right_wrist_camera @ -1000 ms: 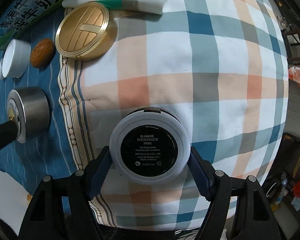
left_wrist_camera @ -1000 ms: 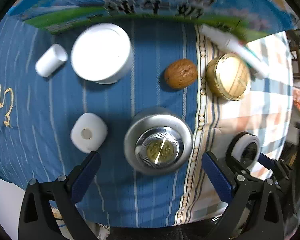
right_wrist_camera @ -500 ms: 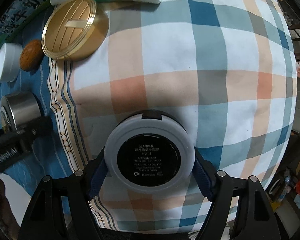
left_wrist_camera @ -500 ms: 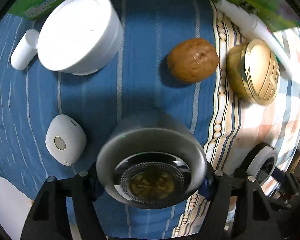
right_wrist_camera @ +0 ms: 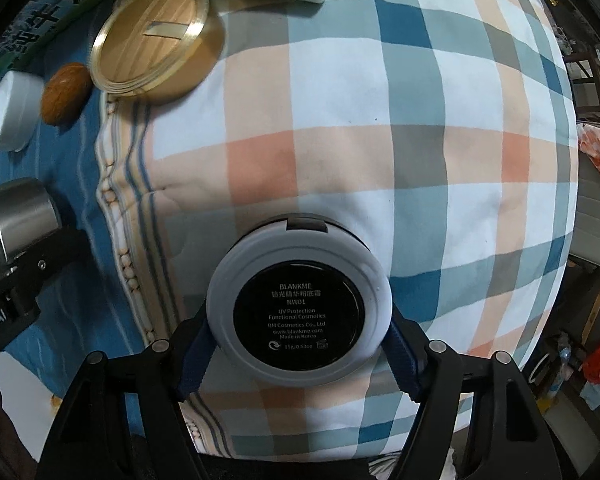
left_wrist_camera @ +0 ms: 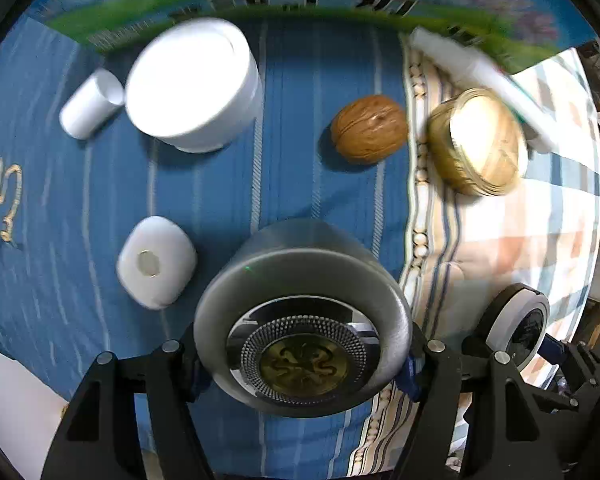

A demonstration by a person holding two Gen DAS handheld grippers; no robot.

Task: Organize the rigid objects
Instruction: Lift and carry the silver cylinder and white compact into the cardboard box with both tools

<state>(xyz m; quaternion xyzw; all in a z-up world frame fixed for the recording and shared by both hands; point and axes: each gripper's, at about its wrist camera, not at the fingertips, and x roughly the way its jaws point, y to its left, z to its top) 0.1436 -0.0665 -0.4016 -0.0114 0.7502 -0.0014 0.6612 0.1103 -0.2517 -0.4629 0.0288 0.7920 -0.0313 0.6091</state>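
Ahead of your left tool, a walnut, gold tin and white jar lie upper frame. It clamps the steel canister, lower centre, axis toward the camera. Your right tool pinches the BLANKME compact, label facing you, lower centre.

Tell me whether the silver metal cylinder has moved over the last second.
Yes. The silver metal cylinder, earlier standing free between the open left gripper fingers, is now clamped, nearer the camera than the walnut.
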